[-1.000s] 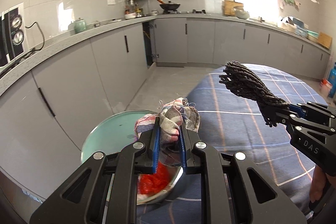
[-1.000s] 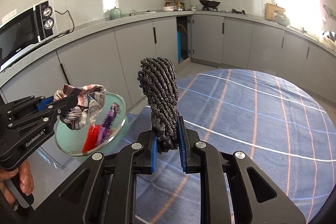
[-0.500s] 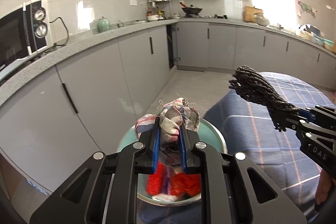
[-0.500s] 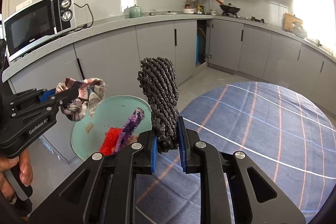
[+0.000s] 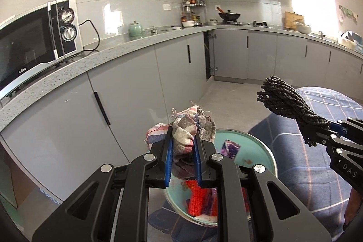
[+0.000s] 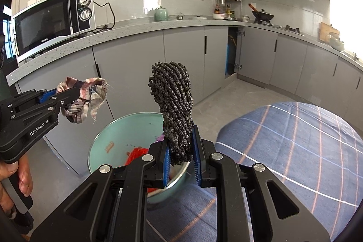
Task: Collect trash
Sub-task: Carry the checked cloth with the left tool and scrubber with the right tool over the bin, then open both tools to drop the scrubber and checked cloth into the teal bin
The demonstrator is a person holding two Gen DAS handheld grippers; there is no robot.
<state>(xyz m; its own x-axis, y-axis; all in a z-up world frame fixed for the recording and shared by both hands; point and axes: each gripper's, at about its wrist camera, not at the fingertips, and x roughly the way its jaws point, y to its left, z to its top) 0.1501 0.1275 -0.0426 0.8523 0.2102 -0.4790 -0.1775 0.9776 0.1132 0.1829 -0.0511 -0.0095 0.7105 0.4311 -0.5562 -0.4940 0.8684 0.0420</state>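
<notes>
Rags fill both my tongs. My left tongs point(image 5: 183, 159) are pressed together on a crumpled plaid rag point(image 5: 183, 128), and my right tongs point(image 6: 180, 157) pinch the lower end of a dark knitted rag point(image 6: 173, 110), whose long axis stands nearly upright out of the jaws.

Everything the coming drop turns on is the teal bin point(image 6: 99, 146). It sits low at the near left edge of the bench point(image 6: 295, 140), which wears a blue checked cloth, and its mouth opens upward. Seen from my left wrist, the plaid rag hangs directly over the bin's left rim, with the opening point(image 5: 254, 151) just below and to the right of the jaws. Seen from my right wrist, the bin lies below and to the left of the knitted rag, partly behind it. I judge my left tongs the nearer of the two, so that rag should go first, by spreading the jaws; the right needs a short shift leftward before letting go.

Red knitted scrap point(image 5: 197, 199) and a purple scrap point(image 5: 230, 147) already lie inside. My own tongs cover the bin's near wall and most of its floor, so I cannot tell how full it is, nor what it rests on. Grey cabinets point(image 5: 127, 92) stand beyond.
</notes>
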